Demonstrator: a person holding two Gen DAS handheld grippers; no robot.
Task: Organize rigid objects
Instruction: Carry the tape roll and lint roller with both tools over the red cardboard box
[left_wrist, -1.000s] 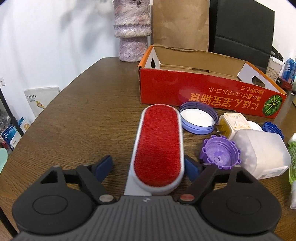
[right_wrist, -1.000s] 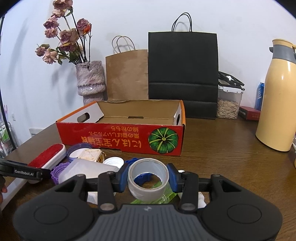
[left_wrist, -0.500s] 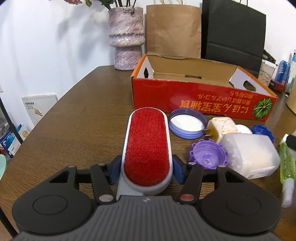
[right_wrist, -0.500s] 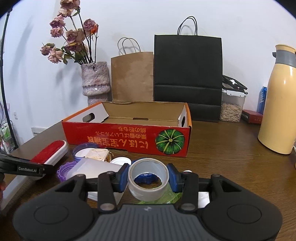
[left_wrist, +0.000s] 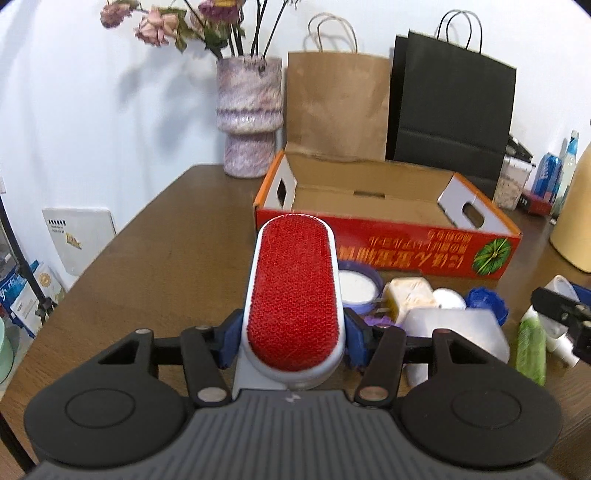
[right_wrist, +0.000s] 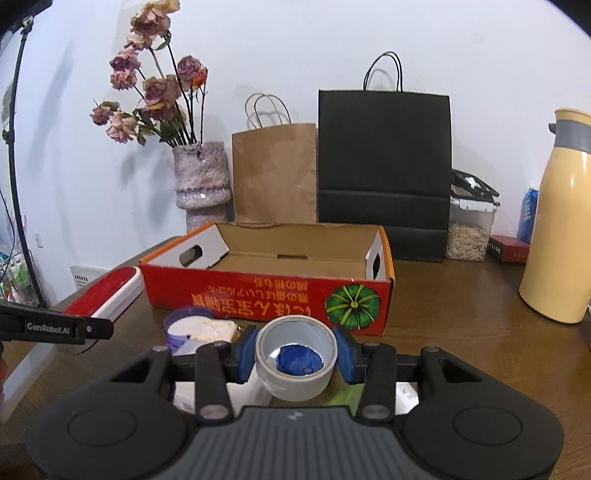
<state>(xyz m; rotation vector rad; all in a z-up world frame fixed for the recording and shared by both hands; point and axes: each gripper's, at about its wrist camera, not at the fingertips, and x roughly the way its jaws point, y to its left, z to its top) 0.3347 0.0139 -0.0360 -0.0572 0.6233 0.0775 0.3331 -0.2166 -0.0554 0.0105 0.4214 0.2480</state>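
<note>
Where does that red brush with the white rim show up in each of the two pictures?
Left wrist view: the red lint brush fills the lower middle, clamped between the left gripper jaws.
Right wrist view: the same brush is at the left edge, above the black arm marked GenRobot.
Shared landmark: the red cardboard box with the green pumpkin picture, also here.

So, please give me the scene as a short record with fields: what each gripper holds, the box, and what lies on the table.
left gripper: shut on lint brush
right gripper: shut on tape roll
box: red, open, nothing seen inside
table: purple lid, plug, blue cap, white container, green bottle
</note>
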